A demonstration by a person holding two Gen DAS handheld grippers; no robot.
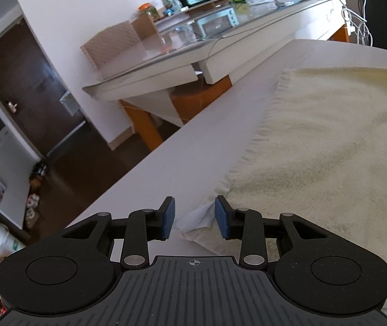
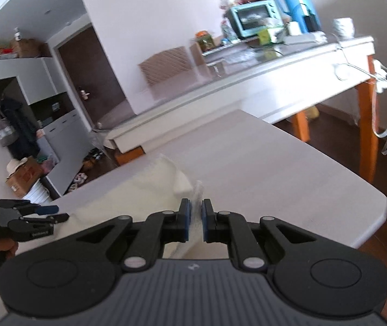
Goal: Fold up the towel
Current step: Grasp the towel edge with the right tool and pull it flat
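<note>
Left wrist view: a cream towel [image 1: 329, 149] is spread on the white table [image 1: 166, 163], its near corner lying just ahead between the left gripper's [image 1: 194, 217] parted jaws, while the right gripper [image 2: 196, 221] is clamped on the opposite corner.

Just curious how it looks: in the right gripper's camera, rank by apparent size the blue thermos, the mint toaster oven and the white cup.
1. Blue thermos
2. Mint toaster oven, nearly alike
3. White cup
</note>
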